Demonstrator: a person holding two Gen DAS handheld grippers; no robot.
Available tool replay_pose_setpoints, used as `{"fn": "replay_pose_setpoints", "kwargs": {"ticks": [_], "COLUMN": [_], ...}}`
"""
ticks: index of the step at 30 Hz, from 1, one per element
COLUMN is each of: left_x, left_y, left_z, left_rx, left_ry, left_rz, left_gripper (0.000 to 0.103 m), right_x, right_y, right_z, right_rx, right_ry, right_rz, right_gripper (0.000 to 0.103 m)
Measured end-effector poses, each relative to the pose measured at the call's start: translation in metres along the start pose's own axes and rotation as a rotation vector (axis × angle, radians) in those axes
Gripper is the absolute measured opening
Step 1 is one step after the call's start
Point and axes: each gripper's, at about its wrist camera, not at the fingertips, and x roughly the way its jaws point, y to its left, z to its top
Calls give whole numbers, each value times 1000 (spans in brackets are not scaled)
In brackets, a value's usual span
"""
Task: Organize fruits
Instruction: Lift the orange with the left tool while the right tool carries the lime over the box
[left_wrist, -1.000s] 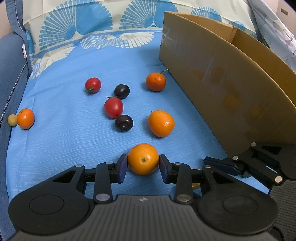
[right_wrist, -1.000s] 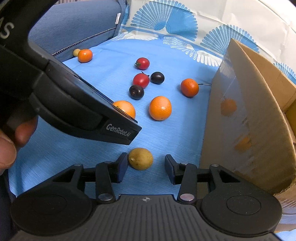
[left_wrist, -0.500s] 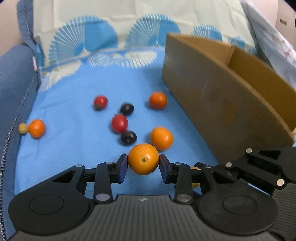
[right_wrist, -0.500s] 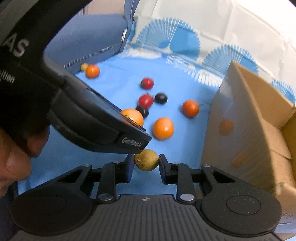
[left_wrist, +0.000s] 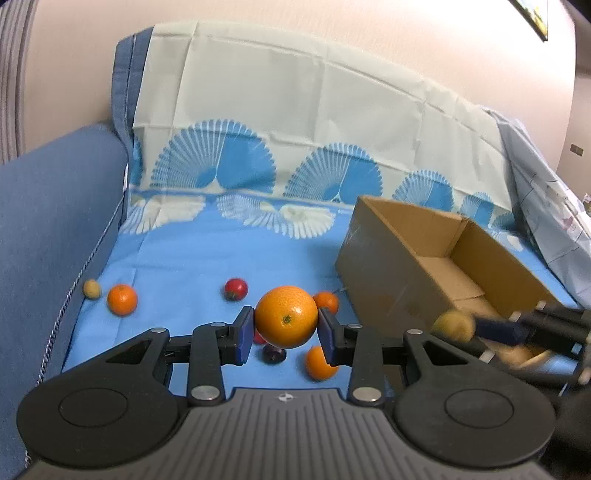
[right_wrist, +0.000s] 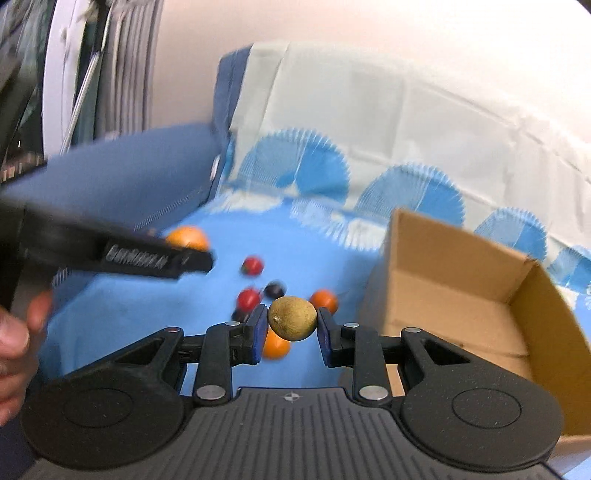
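My left gripper (left_wrist: 286, 330) is shut on an orange (left_wrist: 286, 316) and holds it well above the blue cloth. My right gripper (right_wrist: 291, 332) is shut on a brownish-green round fruit (right_wrist: 292, 318), also lifted; the fruit shows blurred in the left wrist view (left_wrist: 453, 325) over the near end of the open cardboard box (left_wrist: 443, 273). The box is also at the right in the right wrist view (right_wrist: 461, 295). Oranges (left_wrist: 122, 299), red tomatoes (left_wrist: 235, 288) and dark plums (left_wrist: 273, 354) lie on the cloth below.
A small yellowish fruit (left_wrist: 92, 288) lies by the blue sofa arm (left_wrist: 55, 221) at the left. The patterned cloth covers the sofa back (left_wrist: 295, 122). The left gripper body (right_wrist: 110, 247) and a hand (right_wrist: 18, 332) fill the right wrist view's left side.
Both grippers have lifted high off the cloth with their fruits. The right gripper closed on the brownish-green fruit and carried it toward the box.
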Motion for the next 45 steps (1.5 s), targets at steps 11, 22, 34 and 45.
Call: {"fn": "replay_pose_setpoints", "kwargs": {"ticks": [11, 22, 34, 45], "left_x": [-5, 13, 27, 41], "left_y": [-55, -112, -129, -150], "left_z": [20, 13, 10, 5], "left_rx": [93, 197, 140, 151], "left_ry": [-9, -6, -77, -92], "left_rz": [-66, -115, -202, -277], "left_gripper": [41, 41, 41, 41], "right_x": [-39, -35, -44, -35], "right_y": [-105, -179, -210, -217], "right_z": [39, 17, 5, -2], "right_rx": [126, 262, 272, 239], "right_ry": [-130, -163, -142, -100], "right_rz": [-116, -262, -335, -372], "right_gripper": [30, 30, 30, 30]}}
